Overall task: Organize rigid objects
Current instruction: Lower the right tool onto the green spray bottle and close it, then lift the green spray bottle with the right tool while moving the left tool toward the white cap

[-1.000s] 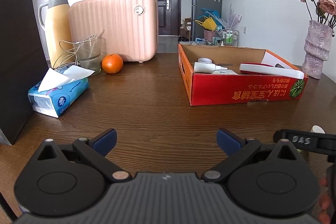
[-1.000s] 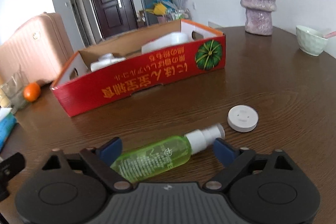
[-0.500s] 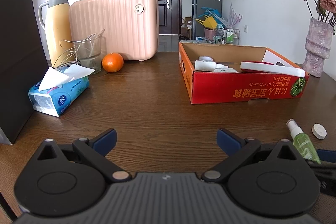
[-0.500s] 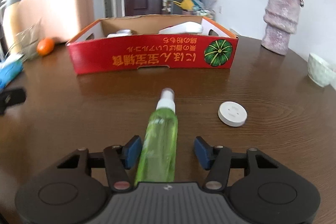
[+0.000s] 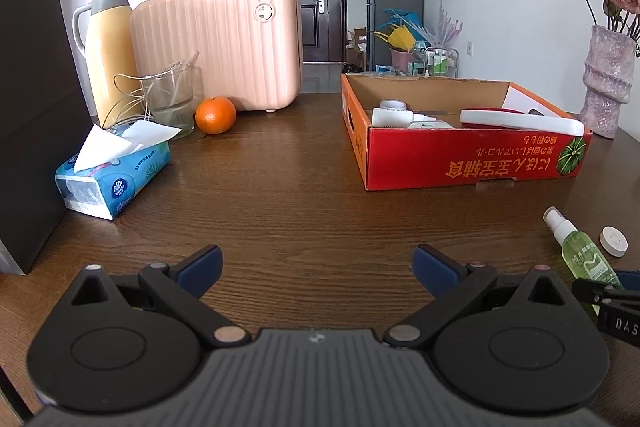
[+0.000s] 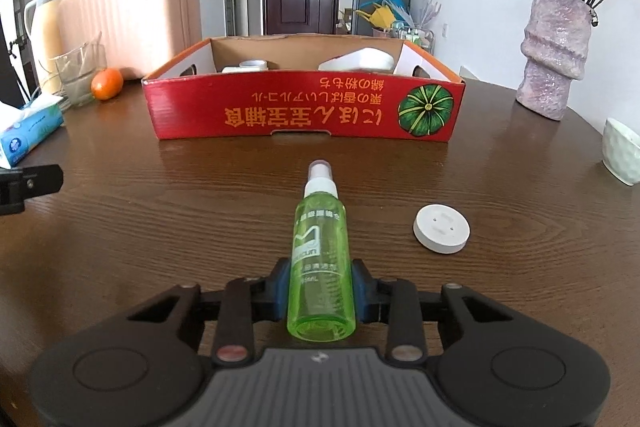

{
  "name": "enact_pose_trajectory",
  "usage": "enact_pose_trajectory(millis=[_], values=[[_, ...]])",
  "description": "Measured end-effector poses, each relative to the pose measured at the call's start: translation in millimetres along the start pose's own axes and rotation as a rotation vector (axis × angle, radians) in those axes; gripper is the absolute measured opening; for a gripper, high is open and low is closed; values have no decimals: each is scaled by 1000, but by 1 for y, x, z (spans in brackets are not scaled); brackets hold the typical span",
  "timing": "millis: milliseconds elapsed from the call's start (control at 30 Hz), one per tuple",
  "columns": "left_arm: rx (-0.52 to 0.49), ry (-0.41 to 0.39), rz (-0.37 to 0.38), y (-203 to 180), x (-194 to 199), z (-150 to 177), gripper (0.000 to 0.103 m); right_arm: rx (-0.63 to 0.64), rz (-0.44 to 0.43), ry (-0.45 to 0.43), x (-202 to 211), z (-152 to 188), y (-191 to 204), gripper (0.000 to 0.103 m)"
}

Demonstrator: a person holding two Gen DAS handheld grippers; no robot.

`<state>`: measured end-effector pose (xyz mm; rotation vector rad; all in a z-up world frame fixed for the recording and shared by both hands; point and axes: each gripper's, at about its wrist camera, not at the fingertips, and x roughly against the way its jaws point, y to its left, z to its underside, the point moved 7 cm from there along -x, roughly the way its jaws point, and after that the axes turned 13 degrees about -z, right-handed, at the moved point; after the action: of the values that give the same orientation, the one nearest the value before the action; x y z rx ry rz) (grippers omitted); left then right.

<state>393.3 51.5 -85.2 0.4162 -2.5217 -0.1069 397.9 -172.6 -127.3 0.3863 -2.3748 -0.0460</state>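
Fingers on my right gripper [image 6: 320, 287] are pinched against both sides of the green spray bottle [image 6: 319, 255], which lies lengthwise between them with its white nozzle pointing away toward the red cardboard box [image 6: 304, 107]. From this view alone I cannot tell whether the bottle is resting on the wooden table [image 6: 160, 219] or lifted just off it. Just to its right sits a white round disc [image 6: 441, 229], apart from the bottle. My right camera also picks up a pale bowl [image 6: 622, 157] at the table's far right edge, which the left camera does not show, and the pink vase [image 6: 554, 55] with its dried roses.

My left gripper [image 5: 316, 263] stands wide apart over bare wood, holding nothing. Its camera sees the bottle [image 5: 580, 247] from the side, low at the right edge, with the disc [image 5: 613, 241] beside it and part of the right gripper's black body closing on its base. The left view looks further down into the box [image 5: 460, 163], where I make out a white bottle [image 5: 394, 117] lying flat, a roll of tape [image 5: 393, 104] and a long white-and-red object [image 5: 520, 119]. It also shows more clearly the tissue pack [image 5: 112, 179], the orange [image 5: 215, 115], the glass beaker [image 5: 170, 99], the yellow thermos [image 5: 105, 47] and the pink suitcase [image 5: 224, 47].
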Motion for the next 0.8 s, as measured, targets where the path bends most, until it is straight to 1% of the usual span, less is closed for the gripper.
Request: enact_pose_trajectory(millis=[33, 67, 133, 267, 400, 633, 700, 800], values=[[-1, 0, 0, 0, 0, 0, 103, -2, 3, 1, -1, -1, -1, 34], [-3, 0, 0, -1, 0, 0, 103, -3, 5, 0, -3, -2, -1, 34], [-4, 0, -1, -1, -1, 0, 103, -2, 2, -1, -7, -6, -1, 30], [-6, 4, -2, -1, -2, 1, 103, -9, -22, -7, -10, -9, -2, 30], [-11, 6, -5, -2, -3, 2, 103, -57, -24, -49, -5, -10, -10, 30], [-25, 2, -15, -7, -3, 2, 103, -95, -80, -120, 11, -16, -15, 30], [-31, 3, -20, -10, -3, 3, 103, -94, -94, -122, 13, -16, -15, 30], [-35, 7, -21, -13, -2, 4, 103, -71, -99, -102, 11, -14, -12, 30]])
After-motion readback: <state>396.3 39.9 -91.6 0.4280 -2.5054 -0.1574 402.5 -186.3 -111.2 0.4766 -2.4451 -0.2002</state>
